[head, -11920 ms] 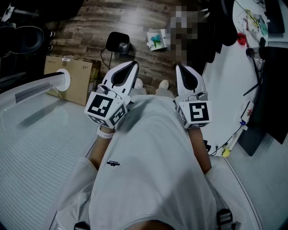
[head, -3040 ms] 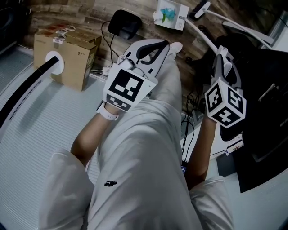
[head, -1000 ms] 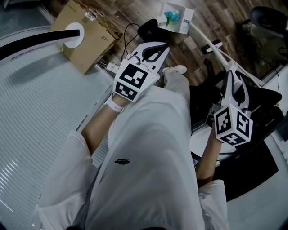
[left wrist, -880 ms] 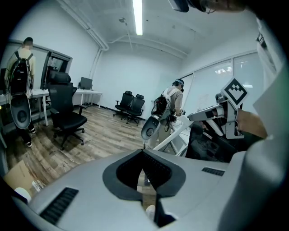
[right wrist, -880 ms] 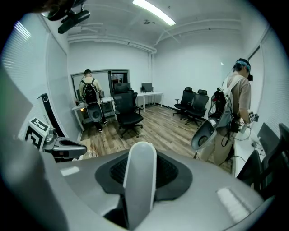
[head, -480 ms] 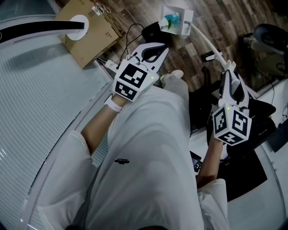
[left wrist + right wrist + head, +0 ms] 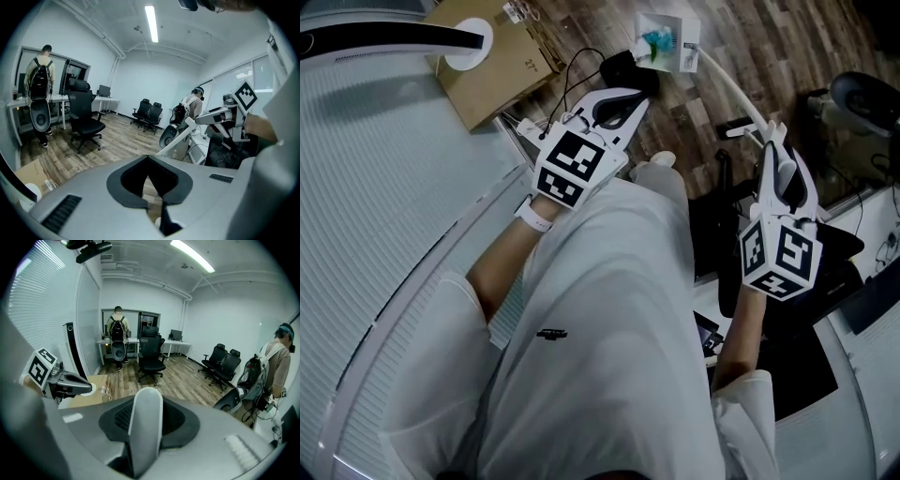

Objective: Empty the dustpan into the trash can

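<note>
– So, what have the grippers got?
– My right gripper [image 7: 772, 136] has its jaws about half closed, clamped on a white handle [image 7: 146, 427] that runs out ahead of them. My left gripper [image 7: 636, 96] has its tips together, with nothing between.
– And the dustpan?
– Only that handle is plain; I can't pick the pan out from the black shapes under my right hand.
– Any writing?
– A "27" on the cardboard box [image 7: 492, 80]. Print on the white box [image 7: 667, 39] is too small.
– What's in the way?
– My leg [image 7: 619, 309] sits between the grippers, and a black adapter [image 7: 623, 70] with its cable lies just beyond the left one.
</note>
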Demonstrator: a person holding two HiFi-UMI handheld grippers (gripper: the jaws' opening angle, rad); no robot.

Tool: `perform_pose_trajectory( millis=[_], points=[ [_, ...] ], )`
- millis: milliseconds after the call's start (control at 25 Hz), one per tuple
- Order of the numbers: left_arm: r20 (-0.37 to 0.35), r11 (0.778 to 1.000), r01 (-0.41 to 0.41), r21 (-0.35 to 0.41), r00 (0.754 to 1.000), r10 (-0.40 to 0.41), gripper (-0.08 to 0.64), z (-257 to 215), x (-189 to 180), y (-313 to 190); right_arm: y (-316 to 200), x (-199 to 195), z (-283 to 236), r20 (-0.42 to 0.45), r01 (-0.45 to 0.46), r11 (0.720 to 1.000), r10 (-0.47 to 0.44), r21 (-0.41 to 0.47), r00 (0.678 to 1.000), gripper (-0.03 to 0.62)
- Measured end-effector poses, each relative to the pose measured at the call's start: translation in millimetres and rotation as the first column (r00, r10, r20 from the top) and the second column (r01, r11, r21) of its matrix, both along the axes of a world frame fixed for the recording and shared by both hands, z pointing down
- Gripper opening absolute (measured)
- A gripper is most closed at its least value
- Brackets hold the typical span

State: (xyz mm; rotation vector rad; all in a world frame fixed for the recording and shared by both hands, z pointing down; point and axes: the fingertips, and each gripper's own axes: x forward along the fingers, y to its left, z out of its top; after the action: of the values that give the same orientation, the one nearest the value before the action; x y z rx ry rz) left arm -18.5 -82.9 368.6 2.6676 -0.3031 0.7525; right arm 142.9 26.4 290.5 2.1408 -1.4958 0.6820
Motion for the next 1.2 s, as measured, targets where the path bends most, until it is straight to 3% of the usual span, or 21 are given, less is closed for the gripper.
perform_pose_trajectory(
  millis=[440, 1200],
  points=[
    [0.004, 0.99, 0.138, 0.022, 0.99, -0.138, 0.008, -4.3, -22.5, -5.4, -11.1, -8.6, -2.0, -0.05, 0.148, 0.989, -0.15, -0.025, 0.988, 0.114],
    [-0.001, 0.98, 0.198, -0.006, 0.98, -0.198, 0.006, 1.4, -36.5, 15.8, -26.0, -37.6, 0.2, -0.15, 0.342, 0.938, -0.348, -0.064, 0.926, 0.115]
  ],
)
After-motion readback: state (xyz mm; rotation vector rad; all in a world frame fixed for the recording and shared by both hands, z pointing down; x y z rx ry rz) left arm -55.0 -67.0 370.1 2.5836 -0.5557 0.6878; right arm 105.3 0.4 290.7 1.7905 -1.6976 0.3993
